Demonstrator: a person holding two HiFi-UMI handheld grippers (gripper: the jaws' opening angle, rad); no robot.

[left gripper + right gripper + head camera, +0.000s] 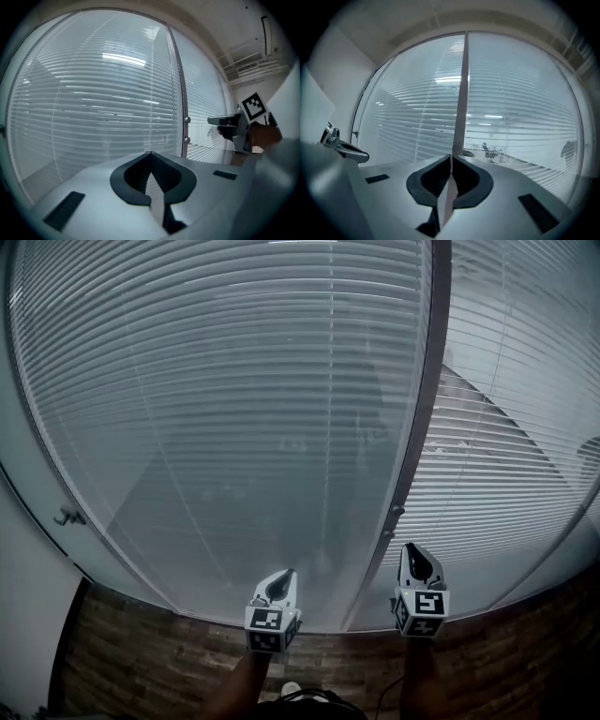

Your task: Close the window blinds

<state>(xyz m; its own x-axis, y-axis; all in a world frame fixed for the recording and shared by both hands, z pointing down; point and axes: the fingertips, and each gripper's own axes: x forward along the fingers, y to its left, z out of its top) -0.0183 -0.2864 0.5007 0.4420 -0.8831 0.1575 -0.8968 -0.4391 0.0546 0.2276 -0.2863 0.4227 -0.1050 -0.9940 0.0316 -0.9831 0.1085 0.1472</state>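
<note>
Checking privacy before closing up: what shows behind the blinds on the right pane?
In the right gripper view, an office chair and bright light strips show through the gaps in the blinds. The slats cover the rest, so nothing more can be made out.

"What hangs left of the dark upright frame post (pixel 424 418)?"

"A wide blind of pale horizontal slats (pixel 216 381), let down flat to the foot of the window. Thin cords (pixel 326 456) run down it (how many is hard to count)."

"And right of the post?"

"A second pale slatted blind (pixel 511 437), also lowered. Low down its slats stand tilted apart, with dark gaps between them, and a room beyond shows through."
</note>
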